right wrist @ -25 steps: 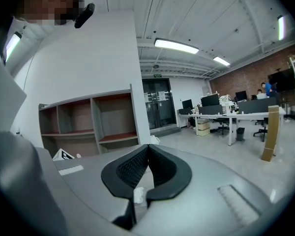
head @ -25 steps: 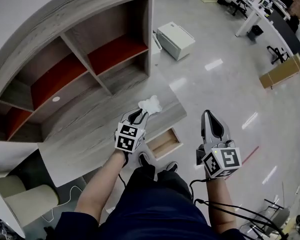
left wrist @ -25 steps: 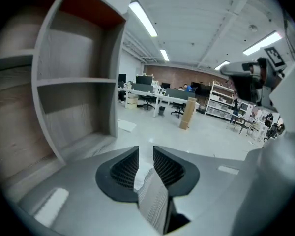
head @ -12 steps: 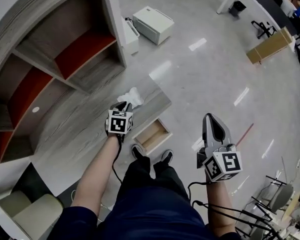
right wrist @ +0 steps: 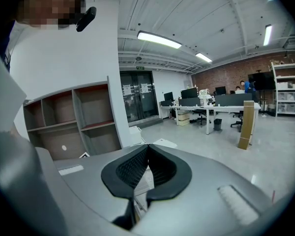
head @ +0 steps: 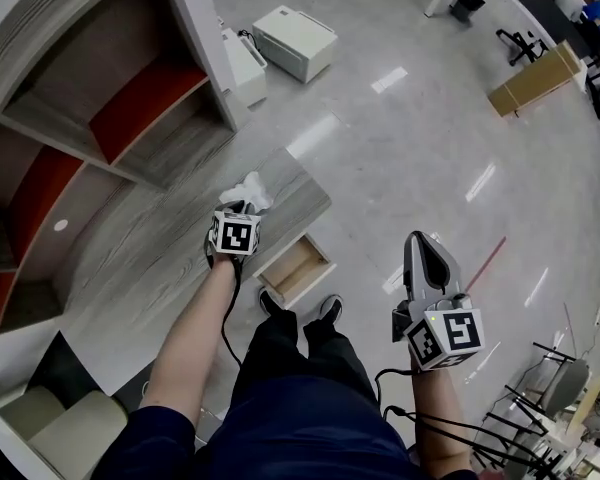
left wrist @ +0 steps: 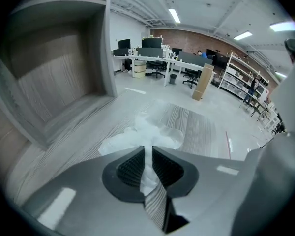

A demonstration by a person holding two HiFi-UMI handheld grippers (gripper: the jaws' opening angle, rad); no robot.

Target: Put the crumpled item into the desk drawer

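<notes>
The crumpled white item [head: 250, 190] lies on the grey wood desk top [head: 160, 238] near its right end. My left gripper [head: 238, 206] reaches onto it from the near side. In the left gripper view the jaws are pinched shut on a fold of the crumpled white item [left wrist: 143, 134], left gripper [left wrist: 148, 154]. The desk drawer [head: 294, 268] stands pulled out below the desk's front edge, a light wood tray with nothing visible in it. My right gripper [head: 418, 243] hangs over the floor to the right, shut [right wrist: 147, 147] on nothing.
A shelf unit [head: 130, 108] with red-backed compartments rises behind the desk. A white box [head: 295, 40] and a cardboard box [head: 532, 83] sit on the floor. The person's shoes [head: 300, 308] stand by the drawer. A pale chair [head: 40, 418] is at lower left.
The left gripper has pushed forward onto the crumpled item and closed on it. The head view has swung, shifting the desk leftward. The right gripper has stayed shut beside the body.
</notes>
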